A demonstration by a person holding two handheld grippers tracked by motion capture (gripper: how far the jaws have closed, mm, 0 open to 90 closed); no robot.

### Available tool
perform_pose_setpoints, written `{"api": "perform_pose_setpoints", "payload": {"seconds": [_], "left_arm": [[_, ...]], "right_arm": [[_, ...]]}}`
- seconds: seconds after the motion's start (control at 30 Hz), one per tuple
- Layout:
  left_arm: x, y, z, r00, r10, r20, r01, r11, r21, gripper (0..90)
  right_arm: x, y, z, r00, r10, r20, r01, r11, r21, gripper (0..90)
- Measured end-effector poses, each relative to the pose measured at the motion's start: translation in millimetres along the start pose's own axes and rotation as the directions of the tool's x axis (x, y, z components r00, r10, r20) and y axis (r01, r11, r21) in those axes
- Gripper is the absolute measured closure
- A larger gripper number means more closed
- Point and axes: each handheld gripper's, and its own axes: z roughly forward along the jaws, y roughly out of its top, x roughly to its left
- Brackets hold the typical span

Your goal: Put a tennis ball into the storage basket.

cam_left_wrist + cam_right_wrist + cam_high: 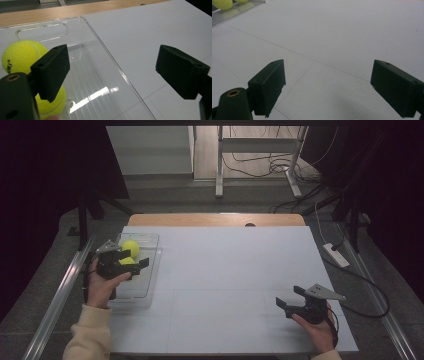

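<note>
A clear plastic tray (pixel 142 285) sits at the table's left side, with two yellow tennis balls in its far end. One ball (pixel 130 245) lies farther back, the other ball (pixel 127 261) sits just under my left gripper (pixel 136 263). In the left gripper view the jaws stand wide apart with nothing between them, over the tray's (pixel 105 53) right rim; both balls (pixel 21 56) (pixel 51 102) lie to the left behind the left jaw. My right gripper (pixel 290 297) stands open above bare table at the front right, its jaws apart in the right gripper view (pixel 328 87).
The white table (pixel 225 270) has a wooden strip along its far edge. A power strip (pixel 336 255) and cables lie on the floor to the right. Metal rails run along both sides of the table.
</note>
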Motion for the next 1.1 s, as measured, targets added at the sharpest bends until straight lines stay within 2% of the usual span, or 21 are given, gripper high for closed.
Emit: {"api": "perform_pose_setpoints", "payload": {"seconds": [0.2,0.4,0.6,0.9,1.1], "left_arm": [[-11.3,-8.8,-1.6,0.9991,0.034,0.025,-0.034,0.9994,-0.006,12.5],[-26.3,-20.7,-4.4,0.9949,0.068,0.075,-0.066,0.9976,-0.017,12.0],[-38.3,-28.4,-3.0,0.9913,0.096,0.090,-0.095,0.9953,-0.018,11.5],[-51.8,-43.3,-2.7,0.9884,0.106,0.109,-0.104,0.9943,-0.024,11.2],[-54.3,-53.7,-6.0,0.9886,0.102,0.111,-0.100,0.9947,-0.025,11.2]], "right_arm": [[-0.1,-0.8,-0.7,1.0000,0.001,-0.003,-0.001,1.000,0.000,12.6],[-1.1,-0.9,-7.4,1.0000,-0.002,0.003,0.002,1.000,-0.009,12.5],[-0.9,0.7,-12.9,0.9999,-0.005,0.011,0.005,1.000,-0.021,12.4],[2.9,4.4,-15.5,0.9998,-0.016,0.013,0.017,1.000,-0.025,12.4],[2.4,5.4,-12.7,0.9998,-0.019,0.005,0.019,1.000,-0.023,12.4]]}}
